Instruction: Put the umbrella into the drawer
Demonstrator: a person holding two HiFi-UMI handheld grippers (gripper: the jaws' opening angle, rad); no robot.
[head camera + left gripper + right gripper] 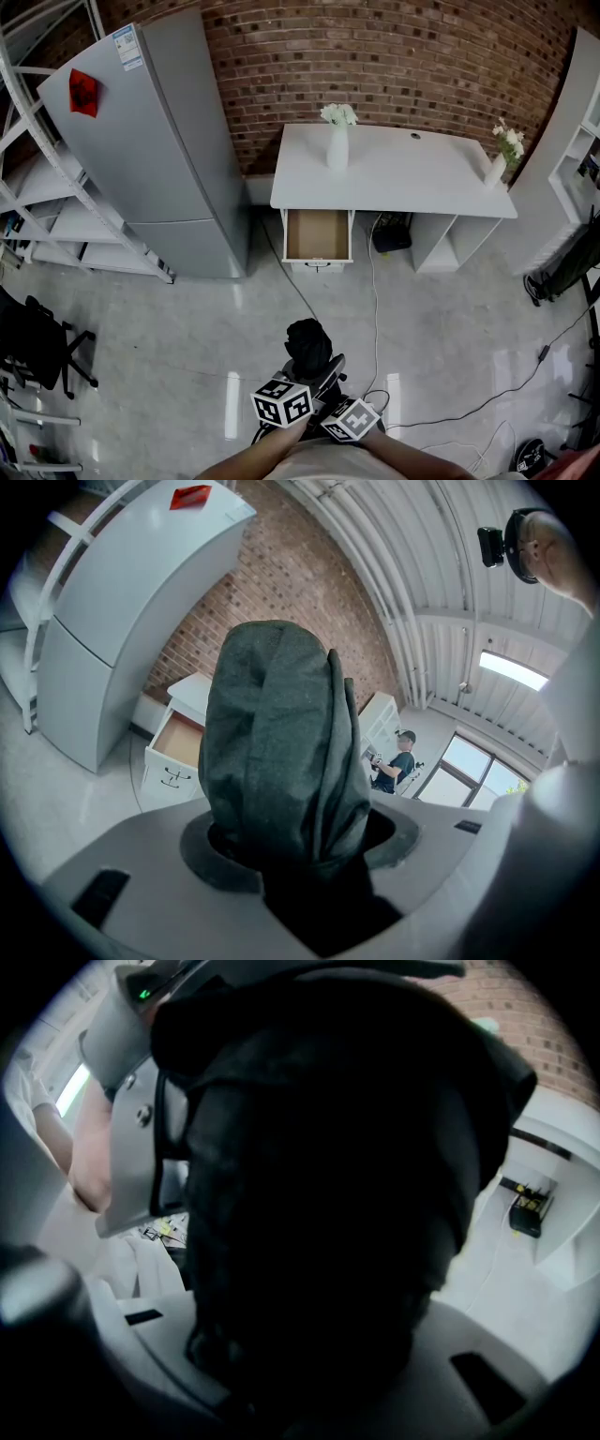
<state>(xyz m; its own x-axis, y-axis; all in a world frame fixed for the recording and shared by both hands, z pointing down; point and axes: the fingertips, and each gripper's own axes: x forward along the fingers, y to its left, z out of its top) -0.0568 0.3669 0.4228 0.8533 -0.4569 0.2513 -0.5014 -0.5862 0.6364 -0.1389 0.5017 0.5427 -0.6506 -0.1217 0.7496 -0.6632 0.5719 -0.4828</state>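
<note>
Left claw (300,860) clamped on umbrella (281,742), plain there; right claw (309,1344) seemingly likewise, view dark.

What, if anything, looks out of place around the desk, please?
The drawer under the white desk stands pulled open, its bare bottom showing; loose cables trail across the floor. Nothing looks spilled or damaged.

umbrella (307,345): black, dark grey-green cloth
drawer (318,234): light brown inside
counter (394,173): white
wall (394,66): red brick pattern
fridge (159,141): grey
</note>
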